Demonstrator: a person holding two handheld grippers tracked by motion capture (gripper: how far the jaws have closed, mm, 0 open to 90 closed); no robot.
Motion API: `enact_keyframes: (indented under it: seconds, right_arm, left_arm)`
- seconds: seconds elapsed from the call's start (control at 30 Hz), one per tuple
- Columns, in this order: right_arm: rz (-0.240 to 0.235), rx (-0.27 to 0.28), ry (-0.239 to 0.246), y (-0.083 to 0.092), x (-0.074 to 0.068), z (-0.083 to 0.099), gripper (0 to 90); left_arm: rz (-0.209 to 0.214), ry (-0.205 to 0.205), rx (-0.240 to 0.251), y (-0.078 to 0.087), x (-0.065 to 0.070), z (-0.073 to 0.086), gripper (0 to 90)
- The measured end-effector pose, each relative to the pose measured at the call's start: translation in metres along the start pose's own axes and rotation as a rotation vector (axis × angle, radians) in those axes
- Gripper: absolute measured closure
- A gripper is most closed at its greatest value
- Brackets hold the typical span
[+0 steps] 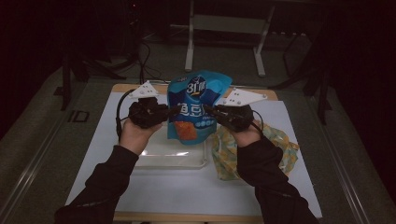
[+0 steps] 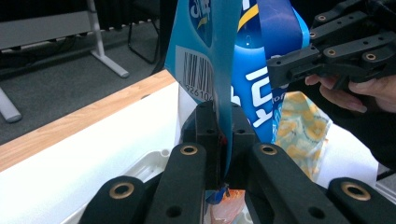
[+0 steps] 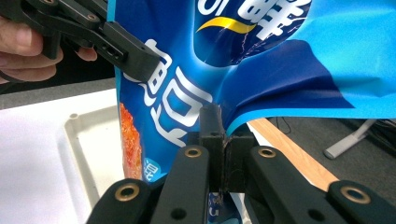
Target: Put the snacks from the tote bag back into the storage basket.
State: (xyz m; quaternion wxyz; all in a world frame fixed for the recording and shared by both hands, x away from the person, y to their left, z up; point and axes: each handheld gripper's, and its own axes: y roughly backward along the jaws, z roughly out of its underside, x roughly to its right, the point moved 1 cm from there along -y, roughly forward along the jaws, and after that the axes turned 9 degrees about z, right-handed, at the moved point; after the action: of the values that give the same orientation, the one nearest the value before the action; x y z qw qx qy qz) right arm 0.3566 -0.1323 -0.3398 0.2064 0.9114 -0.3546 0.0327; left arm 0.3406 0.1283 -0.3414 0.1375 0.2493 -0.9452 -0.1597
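Both sleeved forearms are coming in nearest the high camera, each hand carrying a gripper, and between them the blue snack bag (image 1: 198,106) is hanging upright above the far half of the clear plastic tray (image 1: 154,156). Its left edge is being clamped by the left gripper (image 1: 169,112), whose jaws are closing flat on the film beside the barcode. At the opposite edge the right gripper (image 1: 211,111) is pinching the bag the same way, jaws fully together on it. So the lift is looking done; the bag is not yet resting in or on anything, and setting it down or pulling it open is, as I judge it, still ahead. Below the bag, the tray is lying empty (nothing visible inside it). Just right of the tray, a patterned cloth bag (image 1: 280,149) is slumping on the white mat (image 1: 187,191), its contents hidden.
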Motion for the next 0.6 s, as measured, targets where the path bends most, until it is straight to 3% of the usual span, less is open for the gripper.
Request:
enact_keyframes:
  seconds: [0.6]
  right_arm:
    - [-0.032,-0.001,0.003,0.001,-0.031,0.014,89.3]
  left_arm:
    - [0.016,-0.004,-0.011,0.016,0.010,0.028,88.2]
